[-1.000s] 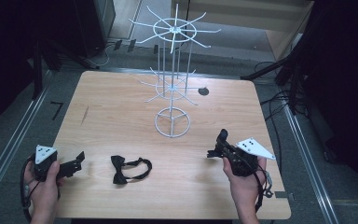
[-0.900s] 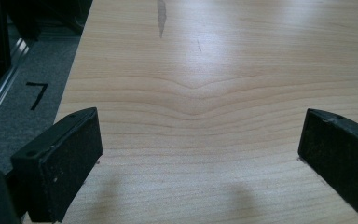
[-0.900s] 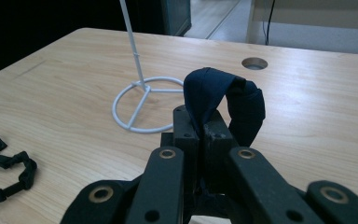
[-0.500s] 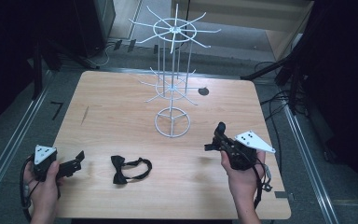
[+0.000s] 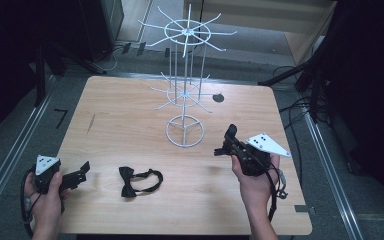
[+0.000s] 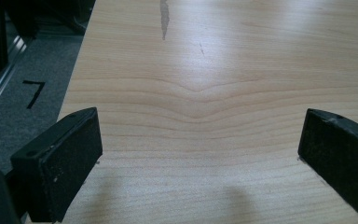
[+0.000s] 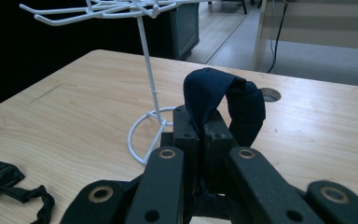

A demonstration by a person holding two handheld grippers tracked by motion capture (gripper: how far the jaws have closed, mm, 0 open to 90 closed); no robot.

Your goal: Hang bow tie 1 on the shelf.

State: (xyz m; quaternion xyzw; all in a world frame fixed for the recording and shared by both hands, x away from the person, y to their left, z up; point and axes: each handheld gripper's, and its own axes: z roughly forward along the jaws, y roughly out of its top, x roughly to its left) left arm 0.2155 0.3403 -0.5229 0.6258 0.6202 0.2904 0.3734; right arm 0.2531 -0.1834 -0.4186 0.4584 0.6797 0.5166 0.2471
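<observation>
Table: Wooden table [image 5: 130, 115] under me, pale brown, with dark floor all around it.
Blue cloth: my right claw [image 7: 203, 135] has a dark blue cloth [image 7: 223, 100] pinched between its two black jaws. It loops up above the tips and folds back down. I cannot tell if it is a bow tie or a plain strap.
Right claw: squeezed almost all the way closed on the blue cloth. In the high view my right claw [image 5: 228, 142] is at the right side of the table, lifted off the wood, with its tips near the round foot of the stand.
Stand: a white wire stand [image 5: 185, 90] is in the middle of the table toward the far edge. It has a ring foot, a thin pole and hooks sticking out like spokes.
Black bow tie: a black bow tie [image 5: 139, 181] lies flat on the table near my edge, between my two hands and closer to my left one.
Left claw: my left claw [image 5: 82, 171] is at the near left corner. Its jaws are wide apart, with bare wood between them and nothing held.
</observation>
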